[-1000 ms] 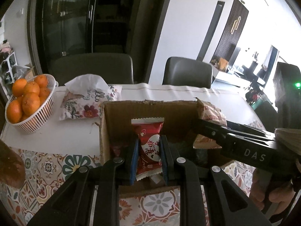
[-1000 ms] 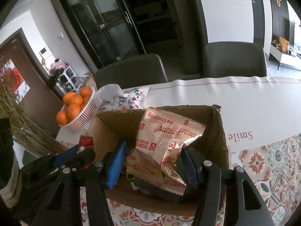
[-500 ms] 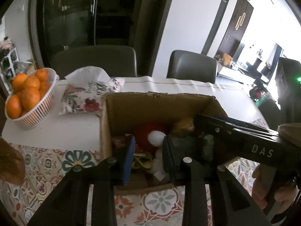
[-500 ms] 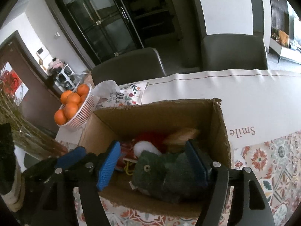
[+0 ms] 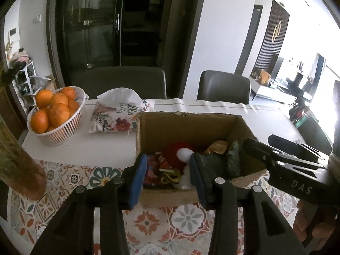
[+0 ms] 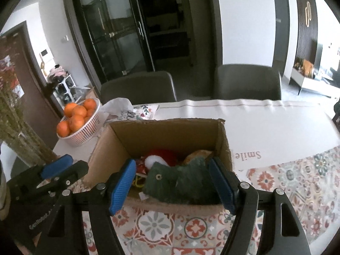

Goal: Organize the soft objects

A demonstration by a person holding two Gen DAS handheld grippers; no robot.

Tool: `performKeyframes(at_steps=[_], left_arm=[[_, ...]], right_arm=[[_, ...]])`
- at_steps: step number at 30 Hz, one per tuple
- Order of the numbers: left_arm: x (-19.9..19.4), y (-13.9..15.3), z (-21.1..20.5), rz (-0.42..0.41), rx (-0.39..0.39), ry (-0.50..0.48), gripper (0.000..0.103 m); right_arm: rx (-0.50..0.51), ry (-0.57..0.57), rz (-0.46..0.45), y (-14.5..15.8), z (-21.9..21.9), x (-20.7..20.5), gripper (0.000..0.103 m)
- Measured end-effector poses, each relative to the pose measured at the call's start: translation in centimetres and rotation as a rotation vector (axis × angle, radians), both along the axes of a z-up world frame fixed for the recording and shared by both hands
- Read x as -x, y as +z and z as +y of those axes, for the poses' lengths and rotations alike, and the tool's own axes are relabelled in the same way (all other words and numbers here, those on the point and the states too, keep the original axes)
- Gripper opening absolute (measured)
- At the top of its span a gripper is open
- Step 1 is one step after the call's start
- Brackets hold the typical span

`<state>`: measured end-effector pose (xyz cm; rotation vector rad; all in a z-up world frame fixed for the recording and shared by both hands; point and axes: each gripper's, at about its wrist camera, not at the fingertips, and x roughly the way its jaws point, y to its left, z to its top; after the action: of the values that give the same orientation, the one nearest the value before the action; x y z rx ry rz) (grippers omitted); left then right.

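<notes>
An open cardboard box (image 5: 176,125) (image 6: 167,136) stands on the table. Inside lie a dark green plush toy (image 6: 180,180) (image 5: 231,161), a red and white plush (image 5: 180,153) (image 6: 161,157), a red snack packet (image 5: 155,170) and a gold snack packet (image 5: 216,146) (image 6: 197,155). My left gripper (image 5: 167,176) is open and empty over the box's near left edge. My right gripper (image 6: 173,184) is open and empty over the near edge, above the green plush. The right gripper also shows at the right of the left wrist view (image 5: 286,161).
A white basket of oranges (image 5: 53,114) (image 6: 78,119) and a floral tissue pack (image 5: 119,114) sit left of the box. Two grey chairs (image 5: 223,87) stand behind the table. A vase of dried stems (image 6: 19,133) is at the near left.
Both grippers opened and dropped their snack packets into the box, then pulled back and up a little. The red and gold packets now lie inside.
</notes>
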<state>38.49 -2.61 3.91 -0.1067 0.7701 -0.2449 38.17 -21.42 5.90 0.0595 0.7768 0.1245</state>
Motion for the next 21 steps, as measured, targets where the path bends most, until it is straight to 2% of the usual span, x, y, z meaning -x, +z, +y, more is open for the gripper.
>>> performKeyframes(at_steps=[4,12,21], left_arm=[[2.2,1.2,0.2,-0.024,0.003,0.0,0.05],[7.5,4.0,0.0,-0.117,-0.043,0.024,0.058],[13.6,5.3,-0.1,-0.179,-0.064,0.034,0.066]], right_arm=[[0.032,-0.005,-0.058,1.4,0.4,2.8,0.073],[0.069,-0.037,-0.142,3.6,0.2,8.4,0.073],[0.09,-0.066,-0.216,4.8,0.1,15.2,0.08]])
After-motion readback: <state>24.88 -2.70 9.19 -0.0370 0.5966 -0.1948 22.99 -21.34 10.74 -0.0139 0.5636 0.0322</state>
